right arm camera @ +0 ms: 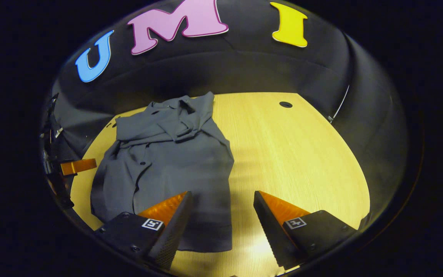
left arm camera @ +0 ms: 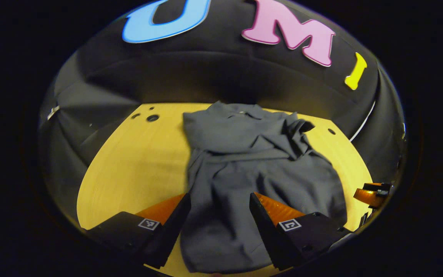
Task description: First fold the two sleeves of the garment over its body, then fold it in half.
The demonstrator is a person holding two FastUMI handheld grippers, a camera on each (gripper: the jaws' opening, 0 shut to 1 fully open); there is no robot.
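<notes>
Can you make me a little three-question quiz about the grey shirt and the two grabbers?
1. True or false: the left gripper is shut on the grey shirt.
2. What does the shirt lie on? A) yellow wooden table B) chair C) floor
3. Fill in: both sleeves look folded over the shirt's ____.

Key: 1 false, both the left gripper and the right gripper are open, above the shirt's near end. 2 A. 3 body.
</notes>
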